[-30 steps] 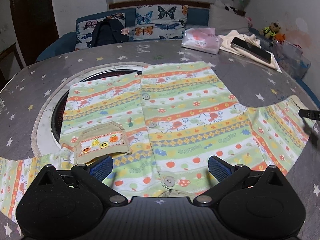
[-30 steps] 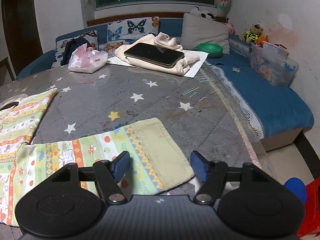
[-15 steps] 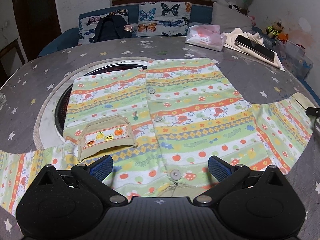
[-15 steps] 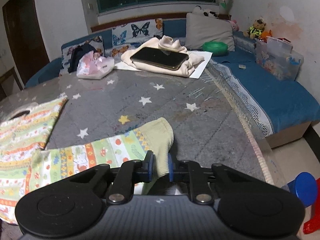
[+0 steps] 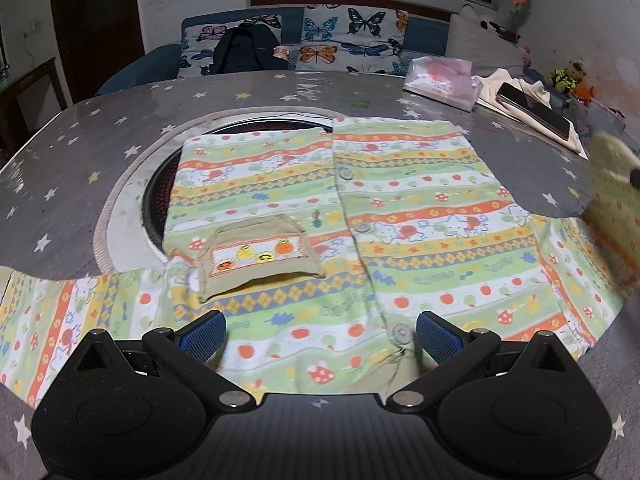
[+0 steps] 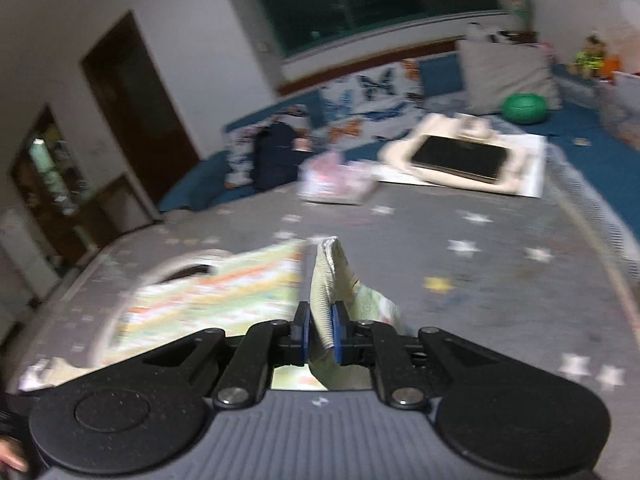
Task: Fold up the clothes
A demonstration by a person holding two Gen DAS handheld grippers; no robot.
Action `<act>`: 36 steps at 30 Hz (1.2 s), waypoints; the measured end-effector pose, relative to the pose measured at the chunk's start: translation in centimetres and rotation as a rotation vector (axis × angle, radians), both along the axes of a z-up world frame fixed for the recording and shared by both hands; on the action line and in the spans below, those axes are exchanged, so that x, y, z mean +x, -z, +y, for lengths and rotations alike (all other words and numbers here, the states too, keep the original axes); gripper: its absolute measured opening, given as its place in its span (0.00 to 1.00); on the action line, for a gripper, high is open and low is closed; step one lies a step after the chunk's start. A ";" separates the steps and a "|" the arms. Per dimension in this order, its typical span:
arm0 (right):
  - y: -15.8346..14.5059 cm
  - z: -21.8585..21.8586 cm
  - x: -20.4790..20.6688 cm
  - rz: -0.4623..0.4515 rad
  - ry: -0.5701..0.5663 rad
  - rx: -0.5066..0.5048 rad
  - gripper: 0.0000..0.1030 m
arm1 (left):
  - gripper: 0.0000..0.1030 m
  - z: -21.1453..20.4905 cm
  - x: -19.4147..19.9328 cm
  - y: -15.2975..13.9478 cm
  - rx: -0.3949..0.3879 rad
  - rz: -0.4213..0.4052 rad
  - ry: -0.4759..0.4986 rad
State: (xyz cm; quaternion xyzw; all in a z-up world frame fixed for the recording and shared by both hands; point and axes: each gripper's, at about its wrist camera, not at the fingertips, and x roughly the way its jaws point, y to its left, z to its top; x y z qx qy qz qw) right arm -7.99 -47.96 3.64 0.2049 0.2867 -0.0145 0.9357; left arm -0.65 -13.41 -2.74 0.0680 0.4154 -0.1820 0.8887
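Across the round grey table point(image 5: 100, 128) with its printed stars lies the striped children's shirt point(image 5: 400, 216), spread flat and front up, its body covering part of the dark round inset point(image 5: 154, 196) at the table's middle. One sleeve point(image 5: 52, 320) reaches out flat toward the left edge of the left wrist view; the other sleeve point(image 5: 612, 208) rises off the table at the right edge, blurred. On the shirt's chest sits a tan pocket point(image 5: 256, 260) stitched with little fruits, and a row of buttons point(image 5: 362, 227) runs down the front placket. Behind the table a blue sofa point(image 5: 160, 60) carries butterfly cushions point(image 5: 352, 36) and a dark bag point(image 5: 246, 50). At the table's far right a folded cream cloth point(image 6: 404, 156) bears a dark phone point(image 6: 460, 158), with a pink plastic packet point(image 6: 336, 180) just beside it.

Low over the shirt's near hem, the left gripper point(image 5: 320, 332) stands with its blue pads point(image 5: 204, 332) wide apart, nothing between them, the fabric lying below. The right gripper point(image 6: 320, 332) has just been closing and now pinches the ribbed cuff point(image 6: 322, 280) of the lifted sleeve between its pads, the cuff standing up above the jaws and the sleeve hanging beneath
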 end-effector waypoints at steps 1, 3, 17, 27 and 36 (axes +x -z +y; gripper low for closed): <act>-0.6 1.0 0.4 -0.014 -0.026 0.016 0.09 | 1.00 0.3 0.0 0.0 -0.004 -0.001 -0.004; -1.3 2.5 1.0 -0.030 -0.061 0.040 0.09 | 1.00 0.9 0.0 -0.1 -0.014 -0.002 -0.014; -1.0 14.4 7.1 -0.037 -0.287 0.143 0.09 | 1.00 5.0 0.0 0.3 -0.056 0.009 -0.097; 2.1 18.4 8.2 0.018 -0.385 0.179 0.20 | 1.00 6.1 0.2 0.7 -0.052 0.022 -0.128; 0.5 15.1 5.9 0.017 -0.425 -0.009 0.67 | 1.00 6.3 0.3 -0.2 -0.048 -0.017 -0.147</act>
